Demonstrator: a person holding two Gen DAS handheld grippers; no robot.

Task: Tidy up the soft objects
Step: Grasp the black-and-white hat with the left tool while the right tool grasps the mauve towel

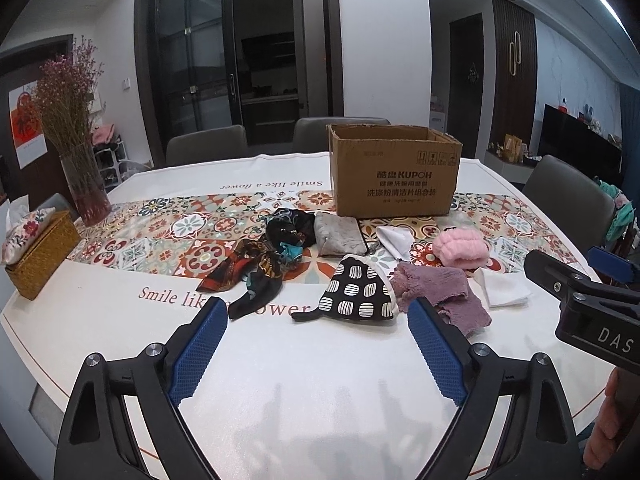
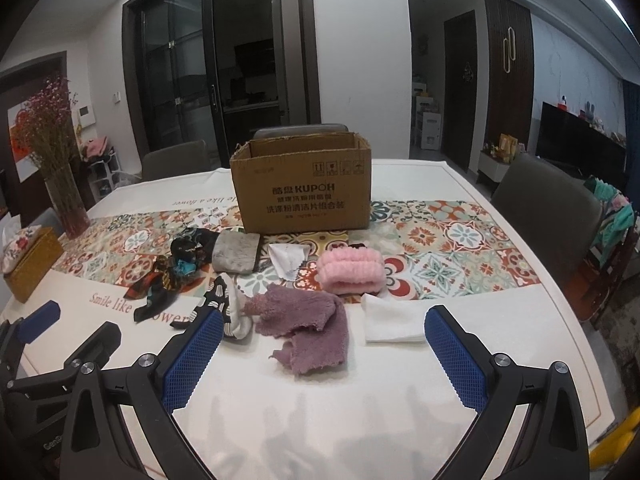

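Observation:
Soft items lie scattered before an open cardboard box: a dark patterned scarf, a grey pouch, a black-and-white patterned piece, a purple fluffy cloth, a pink fluffy item and a white folded cloth. My left gripper hovers open over the near table, with nothing between its blue fingers. My right gripper is open too, short of the purple cloth.
A vase of dried flowers and a wicker tissue box stand at the left. Grey chairs surround the table. A white cloth with a tiled runner covers the tabletop.

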